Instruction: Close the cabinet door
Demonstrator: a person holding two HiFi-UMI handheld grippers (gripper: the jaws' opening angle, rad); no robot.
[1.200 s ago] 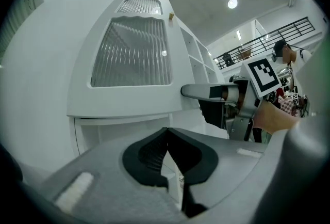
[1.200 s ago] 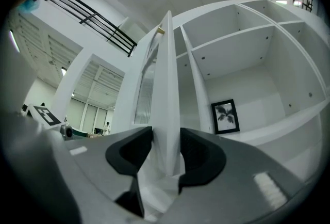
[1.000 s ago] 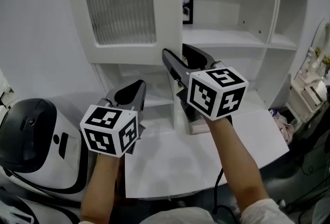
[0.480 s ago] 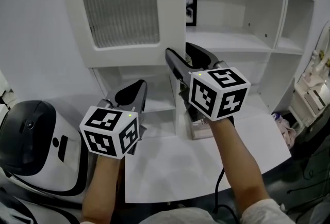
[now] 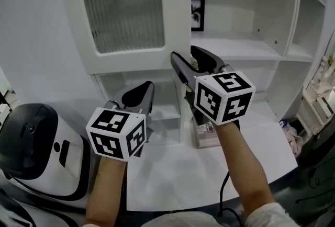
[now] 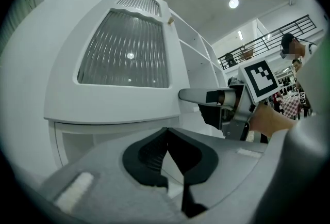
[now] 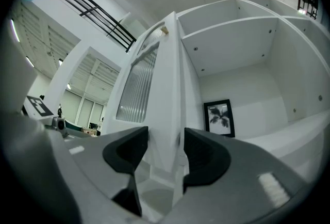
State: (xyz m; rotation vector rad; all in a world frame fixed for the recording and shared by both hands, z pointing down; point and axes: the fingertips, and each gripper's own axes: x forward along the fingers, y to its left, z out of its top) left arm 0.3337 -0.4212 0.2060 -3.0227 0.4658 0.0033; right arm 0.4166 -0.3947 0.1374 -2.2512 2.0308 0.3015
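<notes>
opening right gripper (image 7: 165,141) astride cabinet door (image 7: 166,63)

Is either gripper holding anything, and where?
Nothing held. On the right gripper the jaws, just opening, straddle the cabinet door at its free edge, not pressing; left gripper shut, empty.

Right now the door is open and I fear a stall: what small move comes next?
Probably nudge the right gripper sideways toward the shelves: its jaws have just been opening, the edge of the cabinet door stands between them unclamped, and the shelves stand uncovered.
</notes>
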